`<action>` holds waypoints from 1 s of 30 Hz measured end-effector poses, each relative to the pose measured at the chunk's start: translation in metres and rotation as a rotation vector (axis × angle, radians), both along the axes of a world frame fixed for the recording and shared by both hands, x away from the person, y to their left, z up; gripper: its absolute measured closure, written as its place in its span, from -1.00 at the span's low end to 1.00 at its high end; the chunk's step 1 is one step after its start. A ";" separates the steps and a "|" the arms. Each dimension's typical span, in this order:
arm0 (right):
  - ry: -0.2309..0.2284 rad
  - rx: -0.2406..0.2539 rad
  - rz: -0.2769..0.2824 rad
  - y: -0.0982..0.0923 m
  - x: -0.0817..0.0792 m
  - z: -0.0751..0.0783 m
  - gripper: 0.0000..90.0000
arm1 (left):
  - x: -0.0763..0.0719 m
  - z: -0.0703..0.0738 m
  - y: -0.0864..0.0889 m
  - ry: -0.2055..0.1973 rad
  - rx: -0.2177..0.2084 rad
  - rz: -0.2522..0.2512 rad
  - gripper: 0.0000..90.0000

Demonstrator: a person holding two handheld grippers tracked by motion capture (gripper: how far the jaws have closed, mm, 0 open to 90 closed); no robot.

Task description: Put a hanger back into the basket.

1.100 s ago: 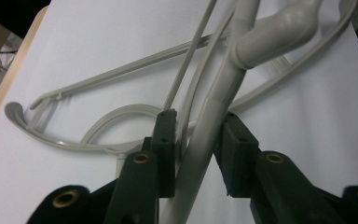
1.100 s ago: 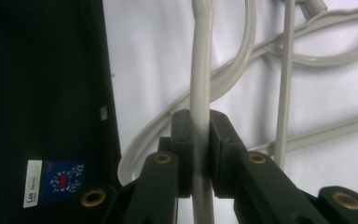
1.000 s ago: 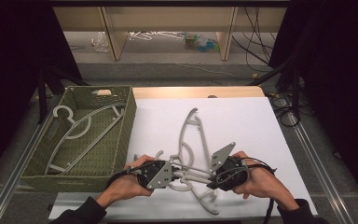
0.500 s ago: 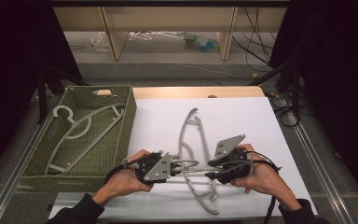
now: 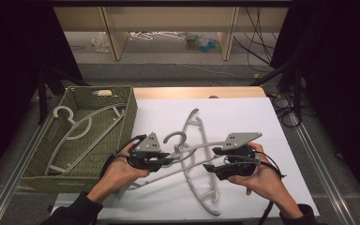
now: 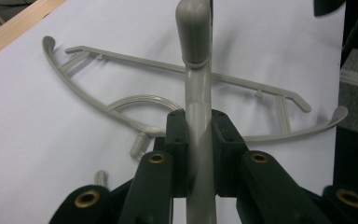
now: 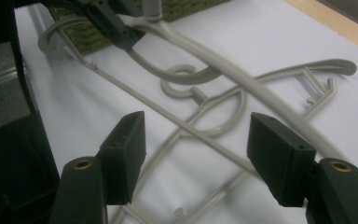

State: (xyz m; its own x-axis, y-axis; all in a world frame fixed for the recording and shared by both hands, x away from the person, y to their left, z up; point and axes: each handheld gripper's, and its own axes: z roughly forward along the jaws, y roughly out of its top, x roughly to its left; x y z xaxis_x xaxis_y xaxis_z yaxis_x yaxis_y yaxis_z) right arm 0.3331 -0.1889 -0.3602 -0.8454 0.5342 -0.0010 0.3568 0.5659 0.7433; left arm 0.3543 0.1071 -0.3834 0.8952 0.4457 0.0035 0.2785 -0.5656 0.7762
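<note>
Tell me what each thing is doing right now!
Left gripper: shut on the raised grey plastic hanger.
Right gripper: jaws just opened, holding nothing.
Second grey plastic hanger: lying flat on the white table.
Green woven basket: holds a third grey hanger.

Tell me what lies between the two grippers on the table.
In the high view, two grey hangers cross there: the lifted hanger clamped by the left gripper, over the flat hanger on the white sheet. The right gripper stands open.
</note>
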 end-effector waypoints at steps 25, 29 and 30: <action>0.060 0.037 -0.021 0.004 -0.020 -0.038 -0.27 | -0.012 0.093 0.069 -0.026 -0.206 0.162 0.75; 0.066 0.029 -0.021 0.004 -0.021 -0.041 -0.28 | -0.009 0.106 0.089 -0.053 -0.196 0.200 0.75; 0.070 0.029 -0.020 0.004 -0.022 -0.041 -0.28 | -0.008 0.108 0.094 -0.058 -0.196 0.209 0.75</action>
State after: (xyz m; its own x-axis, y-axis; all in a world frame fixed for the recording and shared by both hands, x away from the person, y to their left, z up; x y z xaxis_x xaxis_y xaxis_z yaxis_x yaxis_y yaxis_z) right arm 0.3114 -0.1844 -0.4014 -0.8318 0.5502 0.0732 0.4193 0.5364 0.7324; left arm 0.3462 0.2009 -0.2752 0.7850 0.6173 -0.0526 0.3250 -0.3380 0.8832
